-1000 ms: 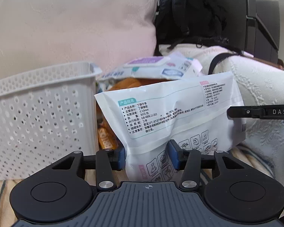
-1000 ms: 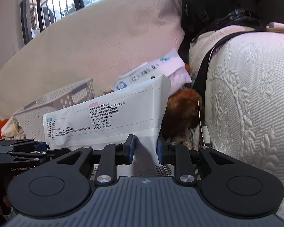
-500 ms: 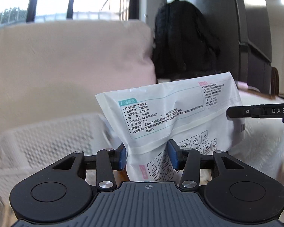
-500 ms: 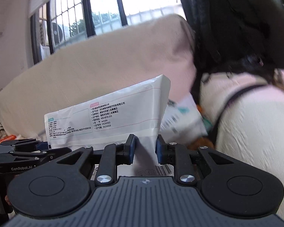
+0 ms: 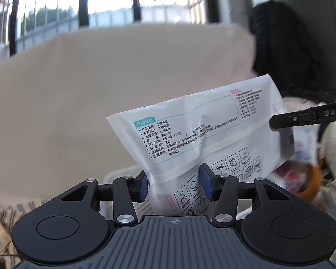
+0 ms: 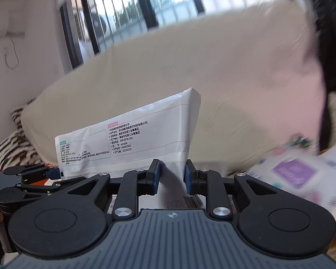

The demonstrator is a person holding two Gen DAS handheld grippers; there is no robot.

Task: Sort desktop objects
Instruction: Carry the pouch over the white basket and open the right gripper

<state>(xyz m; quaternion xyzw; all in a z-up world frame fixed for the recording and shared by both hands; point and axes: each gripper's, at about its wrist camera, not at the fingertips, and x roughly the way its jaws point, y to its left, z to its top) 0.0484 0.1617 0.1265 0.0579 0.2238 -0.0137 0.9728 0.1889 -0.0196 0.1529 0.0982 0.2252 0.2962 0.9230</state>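
Note:
A white plastic pack of gloves (image 5: 201,130) with printed text and icons is held in the air by both grippers. My left gripper (image 5: 173,185) is shut on its left end. My right gripper (image 6: 172,176) is shut on its right end (image 6: 145,134). The right gripper's finger shows at the right edge of the left wrist view (image 5: 306,117). The left gripper shows at the left of the right wrist view (image 6: 40,174). The rim of a white perforated basket (image 5: 121,173) shows just below the pack.
A beige cushion (image 5: 100,89) fills the background, with a barred window above. A black backpack (image 5: 291,44) stands at the right. A wipes pack with a purple label (image 6: 295,172) lies at the right. An orange-brown object (image 5: 309,183) lies low right. A striped cloth (image 6: 13,148) lies at the left.
Both grippers have lifted the glove pack upward and swung left; the basket has dropped low in view and the window now shows. The grip on the pack is unchanged.

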